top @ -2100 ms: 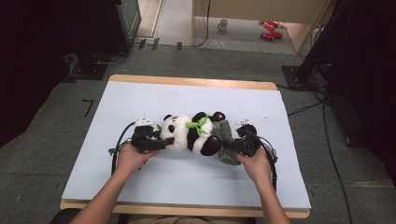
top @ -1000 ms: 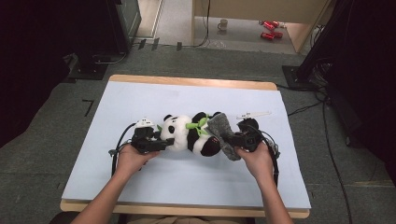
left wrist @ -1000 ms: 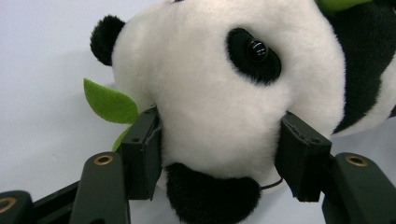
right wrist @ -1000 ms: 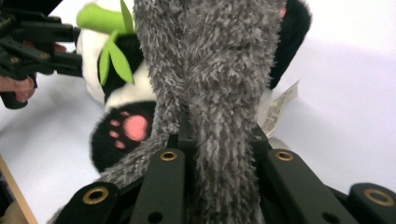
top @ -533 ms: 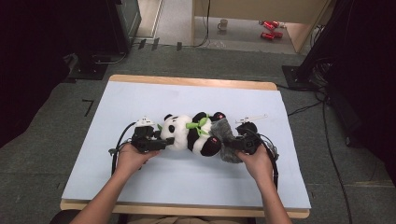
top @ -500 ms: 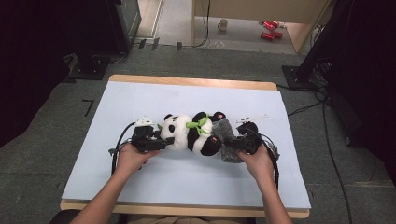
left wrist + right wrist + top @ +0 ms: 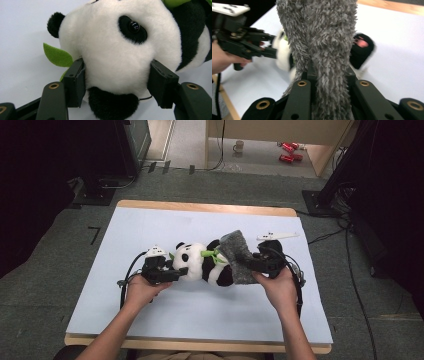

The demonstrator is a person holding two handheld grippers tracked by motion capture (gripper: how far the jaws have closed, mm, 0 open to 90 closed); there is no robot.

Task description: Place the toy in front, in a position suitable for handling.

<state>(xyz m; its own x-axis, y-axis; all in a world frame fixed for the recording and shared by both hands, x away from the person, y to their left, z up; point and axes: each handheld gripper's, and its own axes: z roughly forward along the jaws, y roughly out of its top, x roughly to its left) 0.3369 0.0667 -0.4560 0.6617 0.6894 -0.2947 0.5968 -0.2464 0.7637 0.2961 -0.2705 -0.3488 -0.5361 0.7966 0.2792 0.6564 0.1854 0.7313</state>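
High view, frame centre: panda (image 7: 202, 265) lying on the worktop (image 7: 150, 227), grey sock (image 7: 239, 257) draped over its right end. Left gripper view: left hand-held gripper (image 7: 117, 80) clamped on the head. Right gripper view: right hand-held gripper (image 7: 329, 80) pinched on the sock (image 7: 322, 42); dressing underway, next probably stretching the cuff over a leg.

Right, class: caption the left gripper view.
Left gripper clamps plush panda's head beside a green felt leaf.

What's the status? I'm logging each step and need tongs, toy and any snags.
Left tongs shut on panda head. Right tongs shut on grey sock, raised over panda's legs. Nothing in the way on table.
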